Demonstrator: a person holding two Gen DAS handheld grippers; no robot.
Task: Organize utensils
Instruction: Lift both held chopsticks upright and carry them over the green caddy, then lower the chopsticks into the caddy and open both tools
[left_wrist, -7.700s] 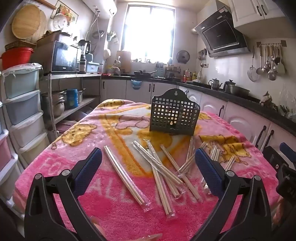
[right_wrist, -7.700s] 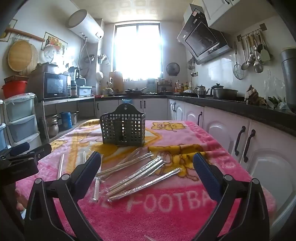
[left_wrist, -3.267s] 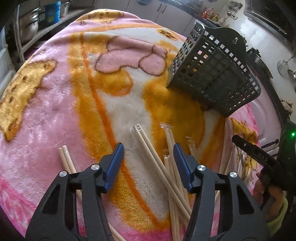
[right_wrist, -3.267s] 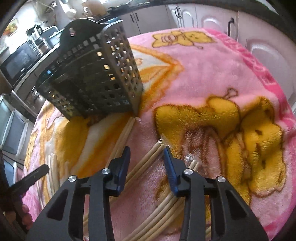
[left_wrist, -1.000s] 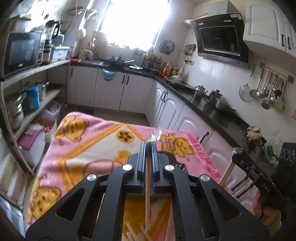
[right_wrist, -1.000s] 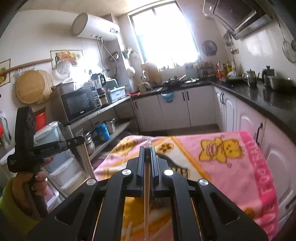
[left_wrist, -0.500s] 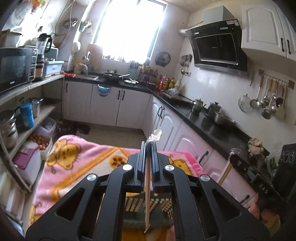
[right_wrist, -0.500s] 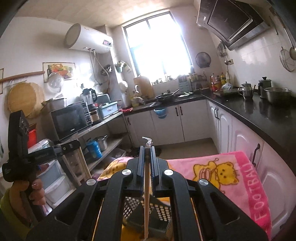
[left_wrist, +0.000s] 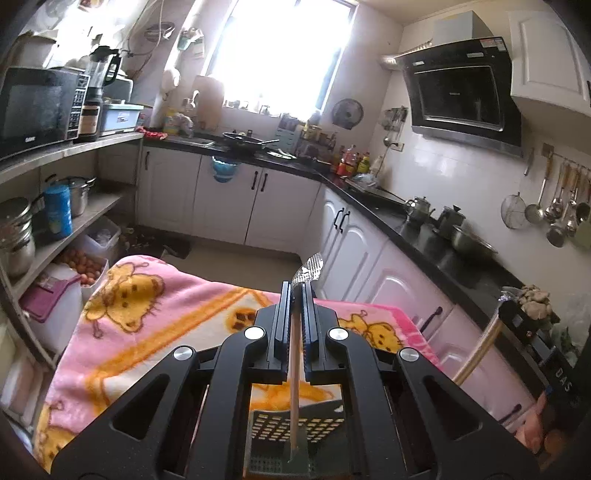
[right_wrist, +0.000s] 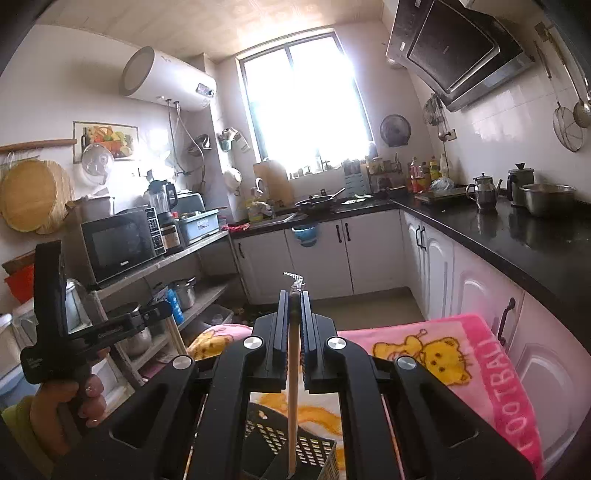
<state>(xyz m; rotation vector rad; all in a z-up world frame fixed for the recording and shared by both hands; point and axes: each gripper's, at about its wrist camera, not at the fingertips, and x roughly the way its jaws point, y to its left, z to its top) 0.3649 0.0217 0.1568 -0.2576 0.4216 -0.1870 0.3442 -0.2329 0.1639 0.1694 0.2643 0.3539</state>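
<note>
My left gripper (left_wrist: 294, 314) is shut on a pair of wrapped chopsticks (left_wrist: 295, 398) that hangs straight down, its lower tip just inside the top of the dark perforated utensil basket (left_wrist: 317, 432). My right gripper (right_wrist: 293, 317) is shut on another wrapped pair of chopsticks (right_wrist: 292, 398), also hanging upright with its tip over the same basket (right_wrist: 314, 450). Each gripper shows in the other's view: the right one (left_wrist: 509, 306) at the far right with its chopsticks, the left one (right_wrist: 162, 308) at the left, held by a hand.
The basket stands on a pink cartoon blanket (left_wrist: 147, 302) that covers the table. White cabinets and a black counter (right_wrist: 517, 240) run along the right. Open shelves with pots and a microwave (right_wrist: 118, 240) stand at the left. The loose chopsticks on the table are out of view.
Both grippers have moved forward and lower over the basket, each with its chopsticks. The chopstick tips now reach the basket's top; the basket sits closer beneath the jaws.
</note>
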